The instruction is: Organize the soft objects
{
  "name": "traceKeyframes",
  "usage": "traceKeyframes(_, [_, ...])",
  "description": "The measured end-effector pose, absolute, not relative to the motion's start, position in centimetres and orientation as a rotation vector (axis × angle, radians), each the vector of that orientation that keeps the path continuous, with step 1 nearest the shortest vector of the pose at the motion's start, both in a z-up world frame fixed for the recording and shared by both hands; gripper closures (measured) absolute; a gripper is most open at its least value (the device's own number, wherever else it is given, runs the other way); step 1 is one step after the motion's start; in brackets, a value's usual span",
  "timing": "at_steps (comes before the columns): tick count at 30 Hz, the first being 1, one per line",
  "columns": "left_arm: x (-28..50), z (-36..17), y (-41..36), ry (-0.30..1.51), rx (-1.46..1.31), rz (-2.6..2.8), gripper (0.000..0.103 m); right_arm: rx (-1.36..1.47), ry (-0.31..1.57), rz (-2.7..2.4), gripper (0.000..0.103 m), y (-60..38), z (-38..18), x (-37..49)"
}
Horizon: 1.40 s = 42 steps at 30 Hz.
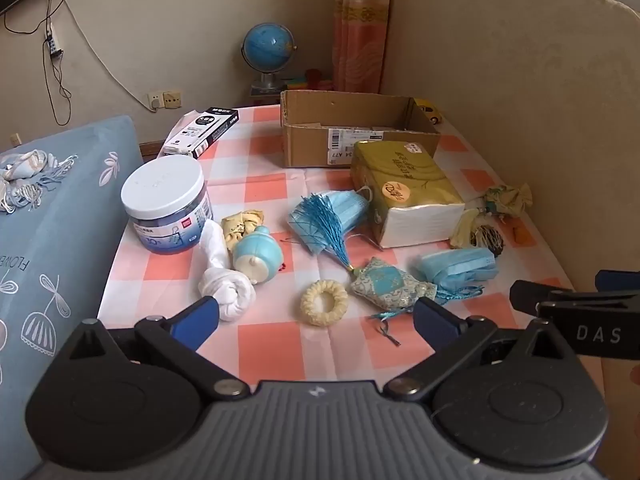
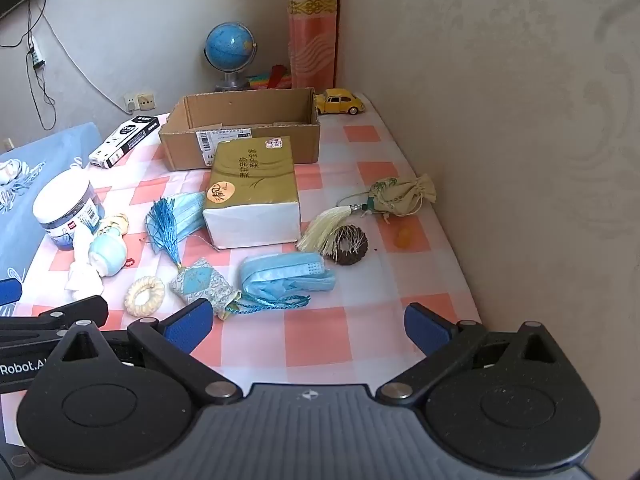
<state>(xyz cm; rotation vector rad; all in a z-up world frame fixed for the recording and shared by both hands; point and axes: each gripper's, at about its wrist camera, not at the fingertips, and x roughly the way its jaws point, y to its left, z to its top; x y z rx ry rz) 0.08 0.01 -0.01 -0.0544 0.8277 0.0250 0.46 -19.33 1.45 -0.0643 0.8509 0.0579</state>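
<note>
Left gripper (image 1: 316, 316): fingers (image 1: 196, 320) spread wide, nothing between them, raised above the near edge of the bench (image 1: 280, 348), which is covered with a pink-and-white checked cloth. Right gripper (image 2: 306, 322): fingers (image 2: 186, 326) likewise spread wide and empty, raised above the same near edge.

Landmark: the gold-wrapped rectangular tissue pack (image 2: 252, 196), lying at mid-bench.

Items near the fingers:
- Cream knitted ring (image 1: 324, 302), in front of the pack and to its left, lying flat just beyond the left gripper.
- Pale blue patterned fabric sachet (image 1: 390, 286), in front of the pack, just beside the ring. Its blue tassel (image 1: 320, 224) runs back toward the pack's left side.
- Knotted white cloth (image 1: 224, 276), further left of the pack, close to the left finger.
- Crumpled light blue face mask (image 2: 284, 278), directly in front of the pack.

Items further out:
- Second light blue face mask (image 1: 348, 208), at the pack's left side, under the blue tassel.
- Light blue and cream gourd-shaped ornament (image 1: 258, 254), left of the pack, touching the white cloth.
- White-lidded round plastic jar (image 1: 168, 204), at the far left.
- Dark brown fringed ring (image 2: 352, 246), at the pack's front right.
- Cream drawstring pouch with pale tassel (image 2: 400, 194), right of the pack.
- Open brown cardboard box (image 2: 240, 136), directly behind the pack, its interior showing no soft items.
- Yellow toy car (image 2: 340, 102), behind the box's right end.
</note>
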Motion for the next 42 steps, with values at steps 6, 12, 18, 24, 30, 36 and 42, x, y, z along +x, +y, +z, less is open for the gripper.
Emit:
traceKeyframes(6, [0.25,0.03,0.07,0.823,-0.070,0.020,0.001,-0.070,0.855,0.055,0.000,-19.30,1.55,0.42])
traceKeyframes(12, [0.21,0.13,0.05,0.822,-0.065,0.012,0.001,-0.071,0.845,0.050,0.000,-19.34,1.60,0.31])
traceKeyframes(18, [0.08,0.22,-0.25,0.815,-0.058,0.013,0.001,-0.077,0.838,0.051,0.000,-19.56,1.88,0.38])
traceKeyframes(24, [0.00,0.21,-0.24,0.813,-0.059,0.013,0.001,-0.077,0.838,0.050,0.000,-19.58,1.89,0.42])
traceKeyframes(30, [0.01,0.18,-0.30,0.810,-0.059,0.009,0.001,-0.079,0.833,0.049,0.000,-19.58,1.98,0.32])
traceKeyframes(36, [-0.11,0.35,-0.33,0.807,-0.059,0.004,0.001,-0.081,0.834,0.050,0.000,-19.60,1.96,0.43])
traceKeyframes(42, [-0.19,0.44,-0.33,0.805,-0.059,0.003,0.001,-0.081,0.833,0.050,0.000,-19.59,1.94,0.39])
